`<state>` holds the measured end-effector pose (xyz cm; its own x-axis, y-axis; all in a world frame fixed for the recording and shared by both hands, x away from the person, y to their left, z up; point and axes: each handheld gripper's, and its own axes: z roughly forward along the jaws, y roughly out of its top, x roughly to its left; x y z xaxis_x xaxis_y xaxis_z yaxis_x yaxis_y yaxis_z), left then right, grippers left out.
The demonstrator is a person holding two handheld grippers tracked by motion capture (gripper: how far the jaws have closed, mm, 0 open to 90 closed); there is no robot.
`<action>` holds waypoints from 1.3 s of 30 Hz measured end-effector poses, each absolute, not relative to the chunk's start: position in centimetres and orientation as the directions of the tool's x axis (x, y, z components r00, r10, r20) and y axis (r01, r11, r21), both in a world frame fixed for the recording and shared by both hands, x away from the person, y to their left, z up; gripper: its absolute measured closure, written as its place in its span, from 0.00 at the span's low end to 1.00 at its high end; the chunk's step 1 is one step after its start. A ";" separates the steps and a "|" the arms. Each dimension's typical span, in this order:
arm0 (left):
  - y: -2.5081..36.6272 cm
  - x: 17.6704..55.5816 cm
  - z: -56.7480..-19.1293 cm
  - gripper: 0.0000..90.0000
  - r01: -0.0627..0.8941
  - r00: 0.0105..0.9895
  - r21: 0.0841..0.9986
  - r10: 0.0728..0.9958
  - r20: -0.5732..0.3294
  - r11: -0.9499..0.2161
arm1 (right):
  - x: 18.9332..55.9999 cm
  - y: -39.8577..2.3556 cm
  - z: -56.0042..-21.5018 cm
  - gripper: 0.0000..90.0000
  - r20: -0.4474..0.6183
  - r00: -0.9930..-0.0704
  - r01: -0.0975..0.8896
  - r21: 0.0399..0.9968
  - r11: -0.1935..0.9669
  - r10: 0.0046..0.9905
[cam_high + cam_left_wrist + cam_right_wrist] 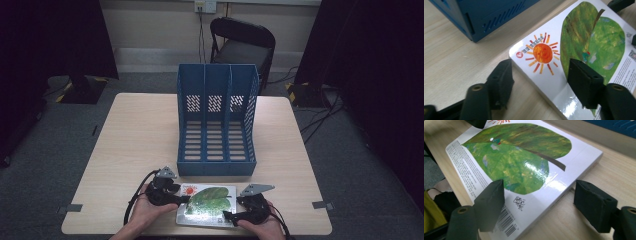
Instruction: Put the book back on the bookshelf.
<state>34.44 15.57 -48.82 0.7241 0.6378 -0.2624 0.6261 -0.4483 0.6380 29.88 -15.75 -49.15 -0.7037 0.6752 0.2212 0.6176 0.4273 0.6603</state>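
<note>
Two wide hand-held grippers, left [181, 198] and right [231, 216], straddling opposite corners of flat book [210, 200].

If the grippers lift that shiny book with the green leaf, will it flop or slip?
The glossy white book with the green leaf looks thick and flat, so probably stiff, not floppy. Its shiny cover shows glare, so it may slip. Lying flat on the wooden table, it won't roll.

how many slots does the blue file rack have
3 in the blue file rack, side by side: left slot, middle slot, right slot. All look empty.
</note>
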 end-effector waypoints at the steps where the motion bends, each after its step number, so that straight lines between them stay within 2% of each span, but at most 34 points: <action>1: 15.6 34.5 -48.8 0.39 0.626 0.723 0.640 0.640 -0.261 -0.446 | 29.8 -15.7 -49.1 0.25 0.221 -0.705 0.617 0.659 0.430 0.674; 5: 15.6 34.5 -48.9 0.37 0.631 0.717 0.642 0.643 -0.269 -0.436 | 29.5 -15.4 -49.2 0.19 0.207 -0.720 0.605 0.656 0.452 0.663; 10: 15.6 34.6 -48.9 0.37 0.634 0.710 0.643 0.652 -0.265 -0.429 | 29.4 -15.2 -49.2 0.17 0.220 -0.729 0.603 0.654 0.457 0.648; 13: 15.8 34.6 -48.9 0.41 0.633 0.706 0.647 0.661 -0.255 -0.426 | 29.2 -14.8 -49.3 0.14 0.203 -0.741 0.587 0.658 0.471 0.639; 21: 16.0 34.9 -49.0 0.35 0.643 0.693 0.650 0.669 -0.268 -0.406 | 29.3 -14.4 -49.3 0.14 0.212 -0.753 0.580 0.660 0.478 0.623; 32: 16.0 35.1 -49.0 0.31 0.649 0.686 0.651 0.674 -0.275 -0.394 | 29.3 -14.2 -49.4 0.14 0.205 -0.764 0.568 0.664 0.487 0.612; 39: 16.5 35.3 -49.0 0.29 0.677 0.663 0.653 0.665 -0.343 -0.339 | 29.2 -14.0 -49.4 0.11 0.201 -0.766 0.563 0.666 0.488 0.610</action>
